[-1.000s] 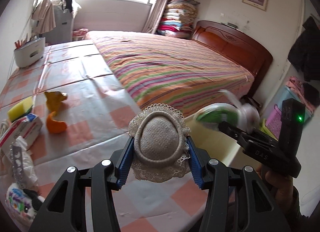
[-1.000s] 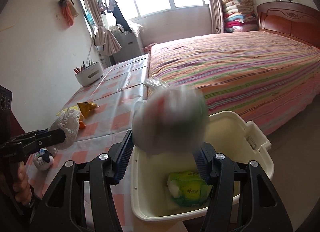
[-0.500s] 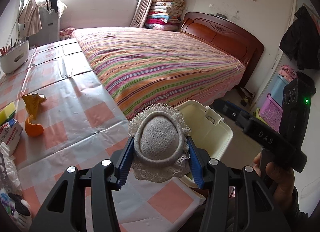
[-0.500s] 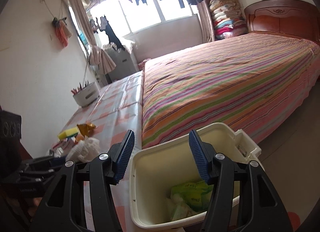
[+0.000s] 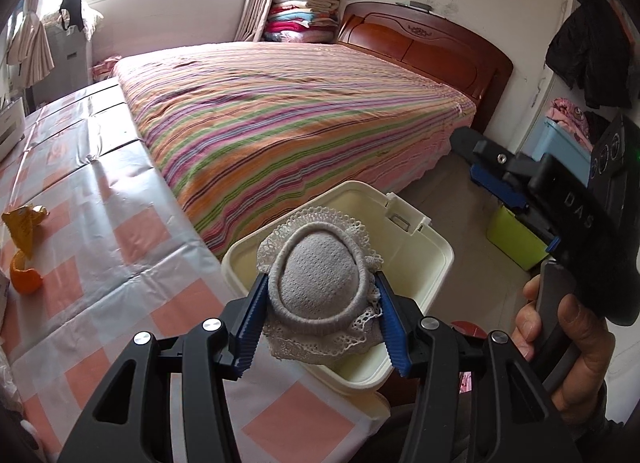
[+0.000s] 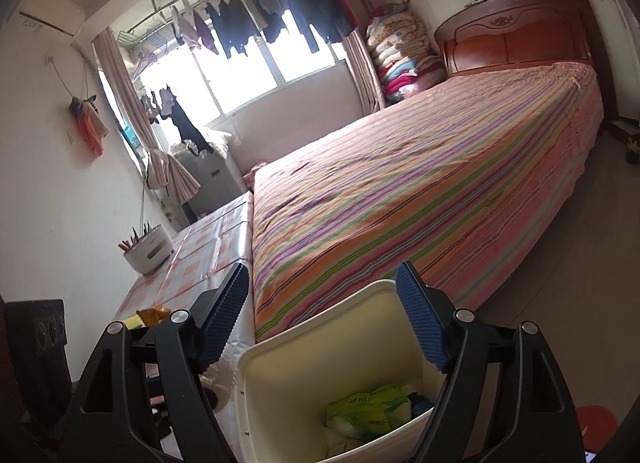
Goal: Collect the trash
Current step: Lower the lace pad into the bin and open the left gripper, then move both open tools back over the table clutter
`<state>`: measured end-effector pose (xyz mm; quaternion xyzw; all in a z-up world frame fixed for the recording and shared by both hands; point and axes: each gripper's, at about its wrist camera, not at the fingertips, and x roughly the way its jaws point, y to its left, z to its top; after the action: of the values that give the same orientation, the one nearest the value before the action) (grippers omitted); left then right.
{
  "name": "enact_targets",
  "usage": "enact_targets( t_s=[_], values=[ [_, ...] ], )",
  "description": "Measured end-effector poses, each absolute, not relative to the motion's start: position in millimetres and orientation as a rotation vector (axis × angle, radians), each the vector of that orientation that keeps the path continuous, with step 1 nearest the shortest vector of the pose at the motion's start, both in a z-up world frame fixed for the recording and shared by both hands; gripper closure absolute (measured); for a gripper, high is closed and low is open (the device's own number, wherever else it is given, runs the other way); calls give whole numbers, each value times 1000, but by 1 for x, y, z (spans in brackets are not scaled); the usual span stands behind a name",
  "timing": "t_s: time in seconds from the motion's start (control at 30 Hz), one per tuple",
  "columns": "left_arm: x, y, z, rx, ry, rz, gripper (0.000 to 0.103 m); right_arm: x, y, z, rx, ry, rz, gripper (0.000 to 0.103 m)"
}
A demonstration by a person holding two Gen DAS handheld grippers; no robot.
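While held: the grey knitted bundle (image 5: 316, 283) with a lace frill sits pinched between the left gripper (image 5: 320, 319) pads, at the fingertips, over the cream bin (image 5: 436, 263).
Handling: likely soft, light, squashy; the side grip across its round middle looks sound.
Right gripper (image 6: 324, 311): jaws just opened wide, nothing between them; bin wall (image 6: 280, 383) below them, green packet (image 6: 368, 407) inside.
Edges: table (image 5: 120, 223) corner left of the fingers, bed (image 5: 300, 123) beyond.
Room: open above the bin.

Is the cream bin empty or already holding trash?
Holding trash: the cream bin shows a green packet and white wrappers at its bottom; mostly unfilled.
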<state>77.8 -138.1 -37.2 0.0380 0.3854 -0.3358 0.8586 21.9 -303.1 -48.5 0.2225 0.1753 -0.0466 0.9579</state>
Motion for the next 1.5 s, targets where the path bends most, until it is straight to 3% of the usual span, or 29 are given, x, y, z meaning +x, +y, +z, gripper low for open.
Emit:
enact_targets(
  t_s=[0.2,0.5,0.67,0.87,1.5],
  values=[
    [81,-151,-43,94,832,-726,51,18,-307,-46,468,327,-106,24],
    [71,-153,-35,128,779,-723,28,19,-306,-47,481,324,-107,22],
    [64,-133,-30,157,748,-693,24,24,-299,-47,481,328,-96,10],
    [60,-88,-23,149,678,-609,19,33,-282,-43,474,328,-76,6],
    [87,109,18,29,493,-32,19,93,-159,-51,378,452,162,6]
  ],
)
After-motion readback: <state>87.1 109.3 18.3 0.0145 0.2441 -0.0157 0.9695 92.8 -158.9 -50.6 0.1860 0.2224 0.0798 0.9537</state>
